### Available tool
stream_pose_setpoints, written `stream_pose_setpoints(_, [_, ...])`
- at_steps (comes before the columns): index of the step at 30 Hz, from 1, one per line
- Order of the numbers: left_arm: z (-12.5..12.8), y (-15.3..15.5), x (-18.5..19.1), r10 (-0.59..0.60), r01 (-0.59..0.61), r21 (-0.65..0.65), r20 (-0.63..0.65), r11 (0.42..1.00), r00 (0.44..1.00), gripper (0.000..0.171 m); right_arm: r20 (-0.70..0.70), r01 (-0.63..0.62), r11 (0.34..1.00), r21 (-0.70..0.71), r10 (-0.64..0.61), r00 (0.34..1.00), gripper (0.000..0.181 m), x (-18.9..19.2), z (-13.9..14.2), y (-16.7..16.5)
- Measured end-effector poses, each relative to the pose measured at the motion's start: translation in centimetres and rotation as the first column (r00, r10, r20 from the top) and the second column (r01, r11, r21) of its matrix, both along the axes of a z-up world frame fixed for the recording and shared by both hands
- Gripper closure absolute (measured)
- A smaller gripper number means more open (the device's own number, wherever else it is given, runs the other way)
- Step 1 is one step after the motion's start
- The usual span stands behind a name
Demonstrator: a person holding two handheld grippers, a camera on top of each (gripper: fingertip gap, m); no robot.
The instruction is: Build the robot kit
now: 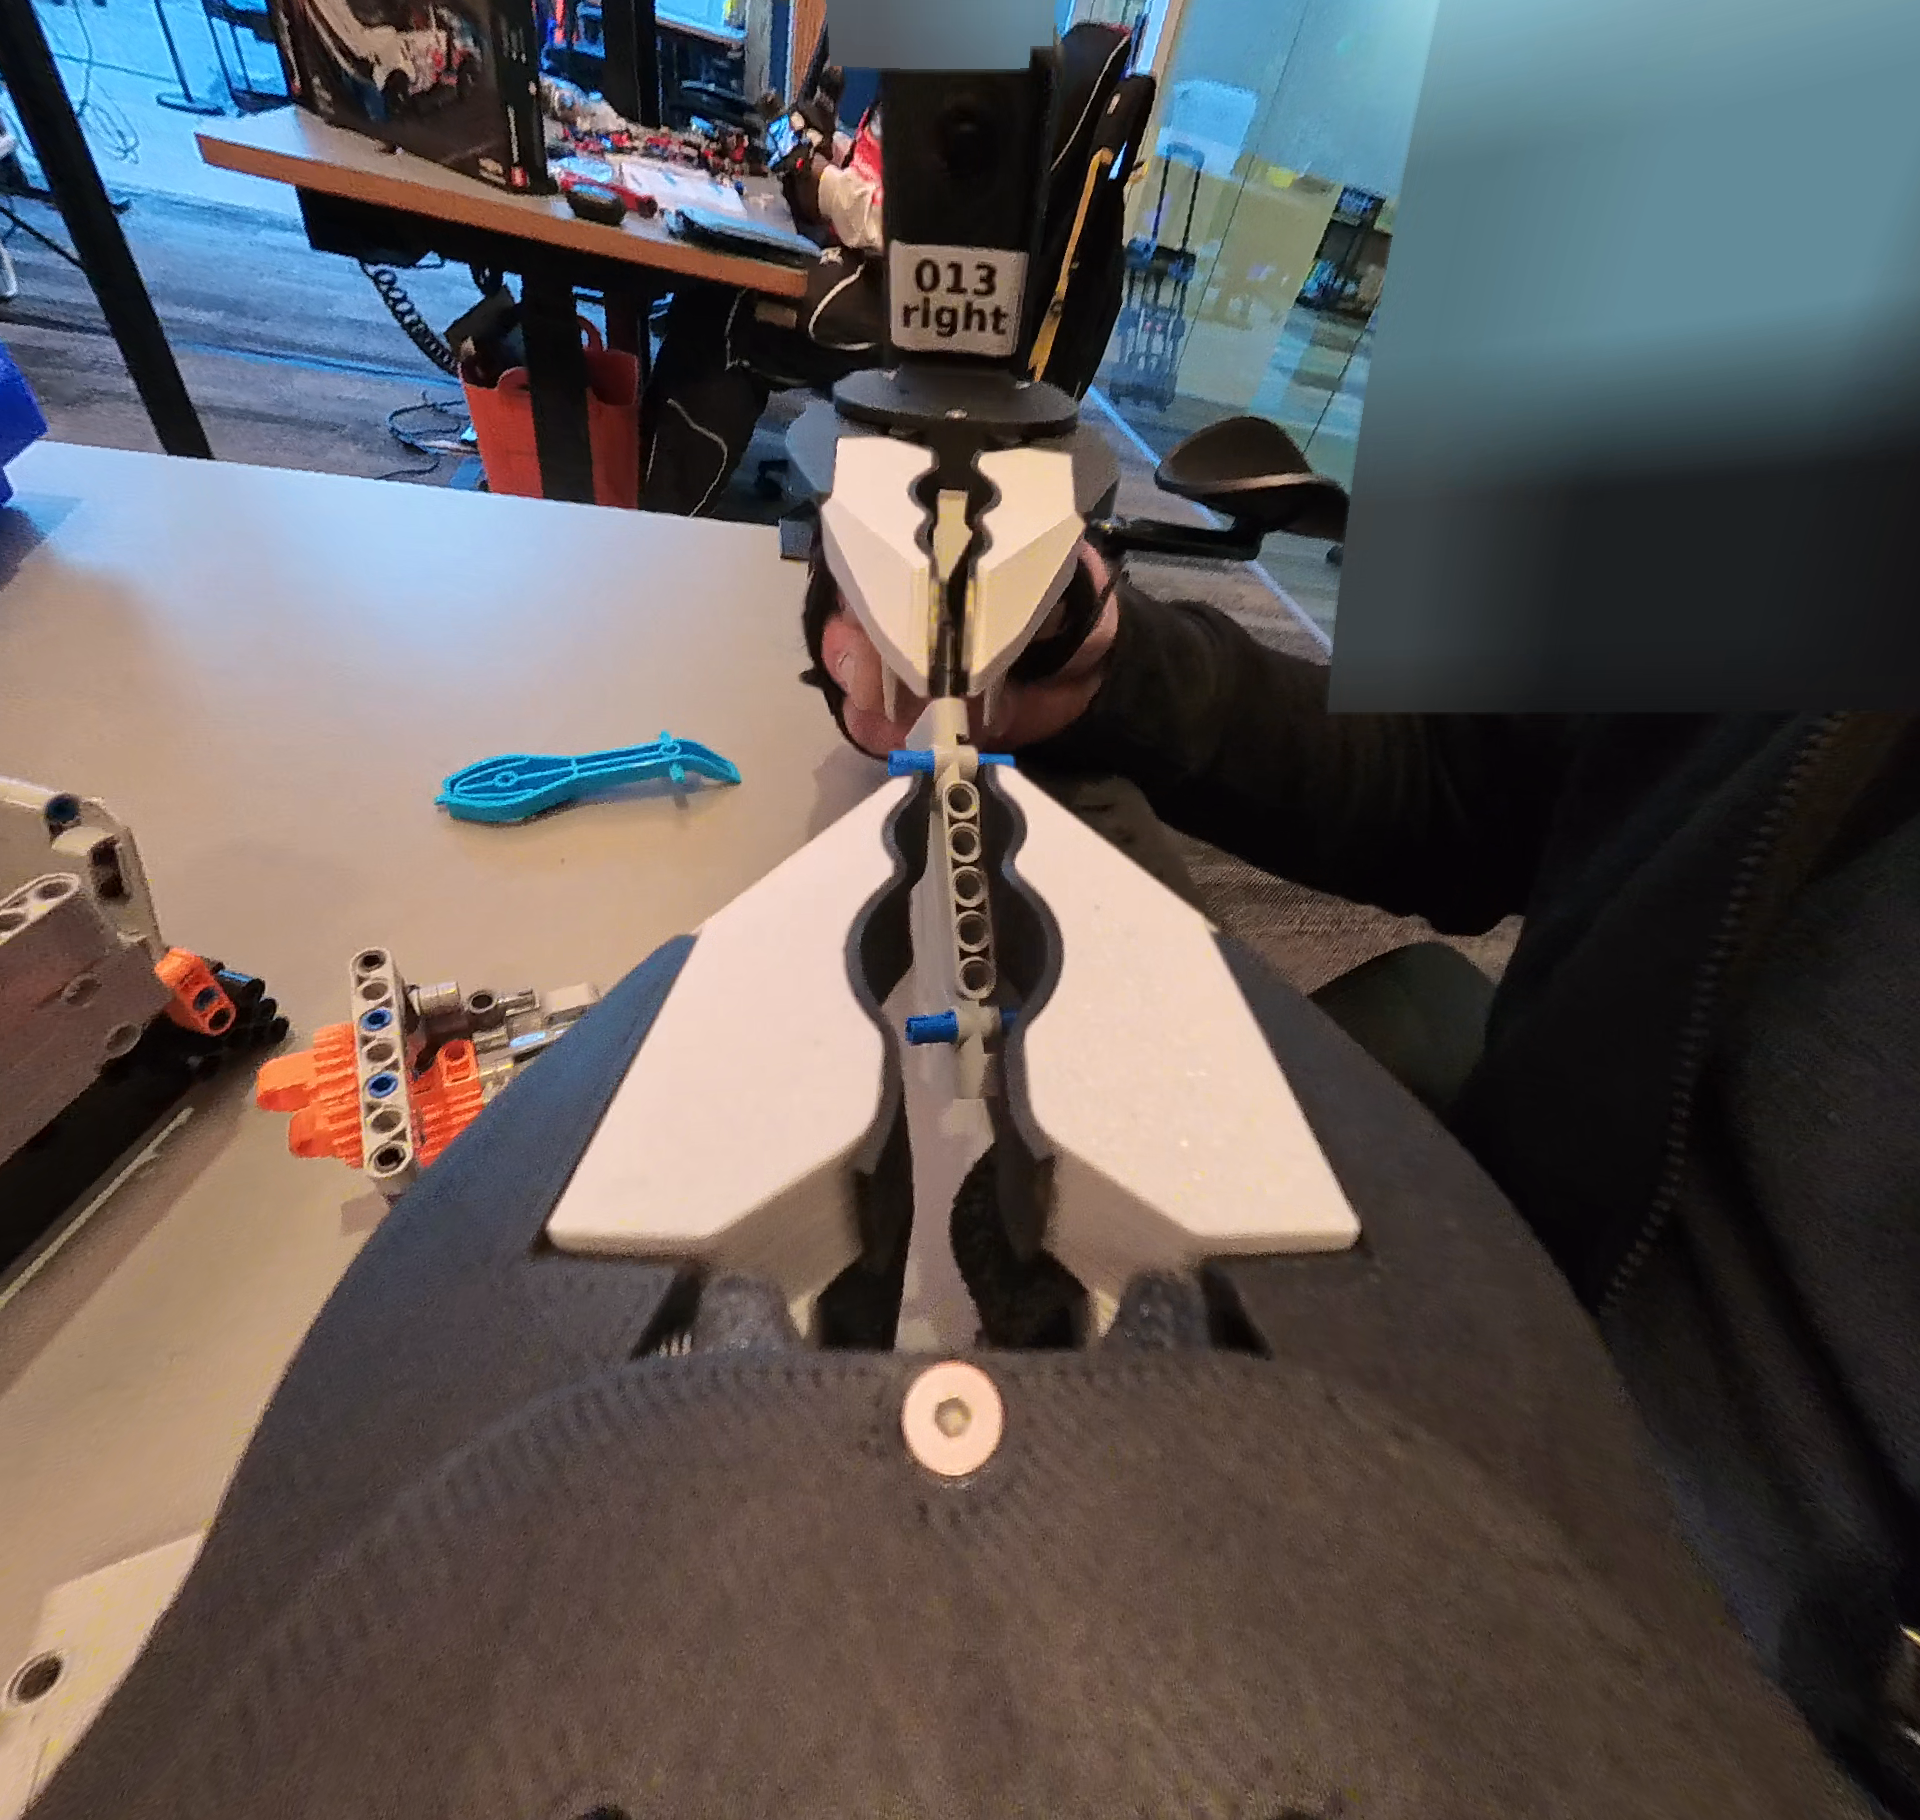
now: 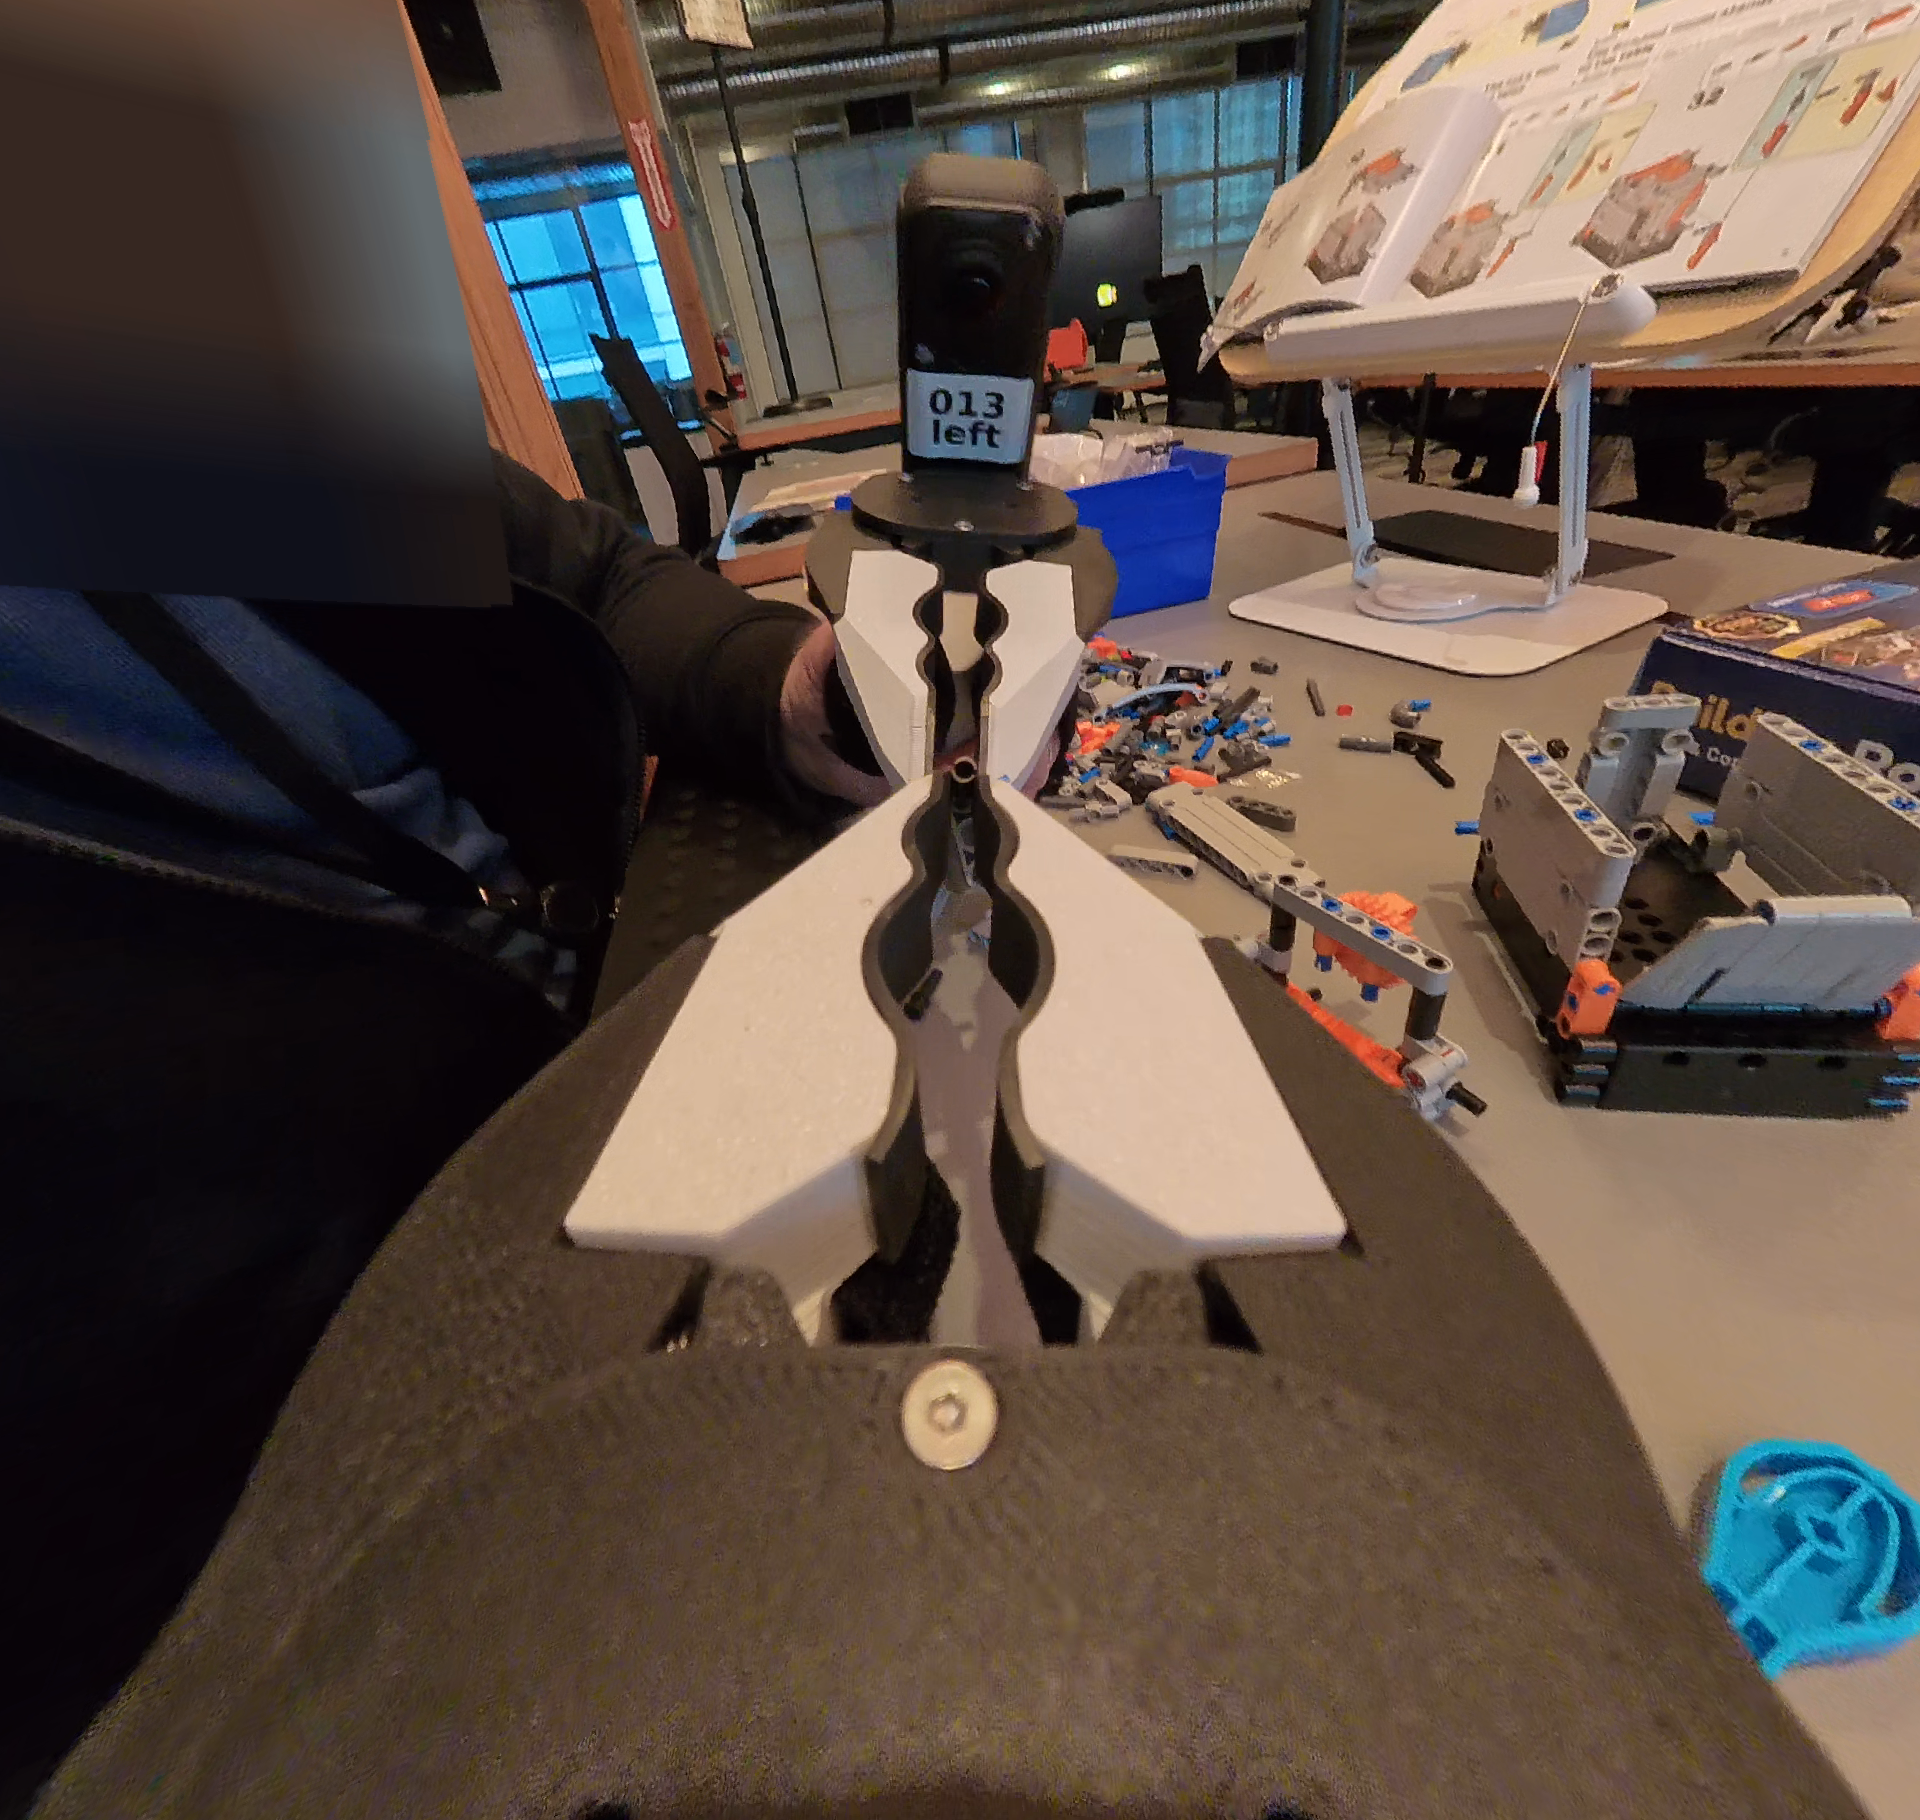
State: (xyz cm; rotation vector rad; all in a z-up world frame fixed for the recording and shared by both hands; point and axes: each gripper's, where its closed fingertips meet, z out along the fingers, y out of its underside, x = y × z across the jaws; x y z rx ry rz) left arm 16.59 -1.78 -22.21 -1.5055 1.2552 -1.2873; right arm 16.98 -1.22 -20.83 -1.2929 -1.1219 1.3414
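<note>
In the left wrist view my left gripper (image 1: 951,783) is shut on a light grey holed beam (image 1: 966,897) that lies lengthwise between its white fingers (image 1: 790,1022). Blue pins (image 1: 928,1027) stick out of the beam's sides. My right gripper (image 1: 945,705) faces it tip to tip, held in a hand, and is shut on the beam's far end. In the right wrist view my right gripper (image 2: 961,783) is shut on the same piece (image 2: 961,840), seen edge-on and dark. The left gripper (image 2: 961,747) meets it head-on. Both are held above the near table edge.
A teal plastic tool (image 1: 582,778) lies on the grey table (image 1: 312,627); it also shows in the right wrist view (image 2: 1813,1552). An orange and grey assembly (image 1: 384,1074), a grey block build (image 2: 1704,897), a pile of loose pieces (image 2: 1174,721), a blue bin (image 2: 1153,523) and a book stand (image 2: 1455,607) are around.
</note>
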Motion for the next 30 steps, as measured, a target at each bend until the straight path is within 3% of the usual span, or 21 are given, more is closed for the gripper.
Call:
stream_pose_setpoints(5, [0.1,0.1,0.0,-0.005,0.005,-0.016,0.011,1.000,1.000,0.165,0.001,0.001,1.000,0.000,-0.001,1.000,0.180,-0.1,0.0,0.1])
stream_pose_setpoints(12, [-3.9,0.5,-0.2,0.000,-0.001,-0.006,-0.189,1.000,0.982,0.164,0.227,0.020,1.000,-0.005,-0.018,0.974,0.180,-0.1,-4.2,0.5])
stream_pose_setpoints(19, [-7.5,0.5,-0.5,-0.020,0.009,-0.032,-0.358,0.999,0.933,0.164,0.439,0.005,1.000,-0.014,0.002,0.899,0.179,-0.2,-8.1,0.5])
stream_pose_setpoints(23, [-8.9,0.2,-0.7,-0.028,0.028,-0.007,-0.440,1.000,0.897,0.164,0.584,-0.009,1.000,-0.030,0.024,0.811,0.179,0.0,-10.8,0.7])
stream_pose_setpoints(27, [-9.8,0.3,-0.9,-0.021,0.029,0.009,-0.490,1.000,0.872,0.164,0.672,-0.031,0.999,-0.029,0.043,0.739,0.179,0.2,-12.5,0.5])
stream_pose_setpoints(30, [-10.1,0.2,-1.0,-0.031,0.028,-0.013,-0.499,1.000,0.866,0.164,0.683,-0.037,0.999,-0.032,0.049,0.729,0.179,0.3,-12.7,0.6])
